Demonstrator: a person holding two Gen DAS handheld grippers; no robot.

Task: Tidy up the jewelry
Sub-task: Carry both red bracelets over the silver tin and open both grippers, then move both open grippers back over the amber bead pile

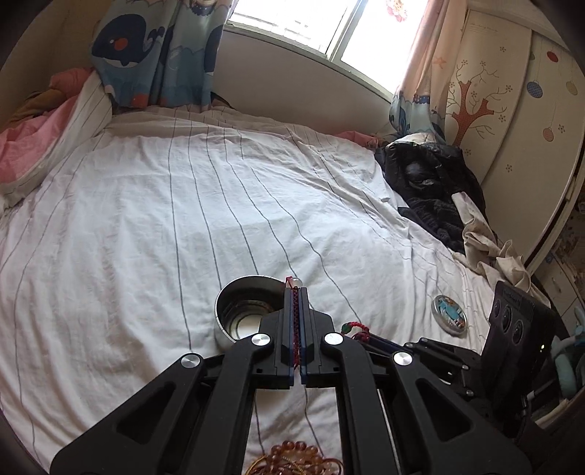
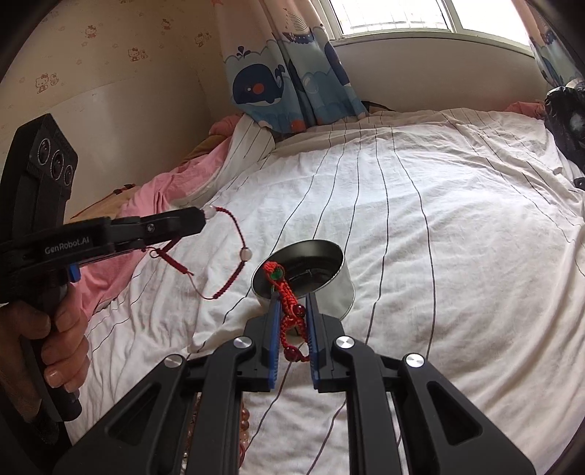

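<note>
Amber beads [image 1: 292, 458] lie nearest the left camera, low between the arms of the left tool [image 1: 295, 292]; pale pink beads [image 2: 244, 425] show likewise under the right tool [image 2: 292, 297]. Neither pile has been gathered.

Left tool: jaws pressed fully together on a dark red cord bracelet [image 2: 223, 252]. In the right wrist view, the bracelet hangs from the tool tips in a loose loop with two pale beads, clear of the bed.

Right tool: jaws narrow, clamped on a bright red knotted bracelet [image 2: 289, 307] with a green bead at its far end and dark red beads along it. It sits just in front of the round metal tin [image 2: 329, 288], which stands open on the bed.

Hazards, as judged from this position:
- The hanging loop may swing and catch on the tin rim or the other tool, because most of the cord is unsupported.
- The tin may tip or slide if bumped, because the bedding beneath it is soft and creased.
- The two bracelets may tangle if released into the tin together.
- A dropped bead may vanish into a fold.

Surface: a bed with a white, thin-striped sheet [image 1: 219, 204], wrinkled. A round lid with a colourful picture [image 1: 449, 313] lies apart from the tin. Dark clothing [image 1: 431, 182] and pink bedding [image 2: 146, 197] border the sheet. Whale-print curtains [image 2: 278, 73] frame a bright window [image 1: 329, 25].
</note>
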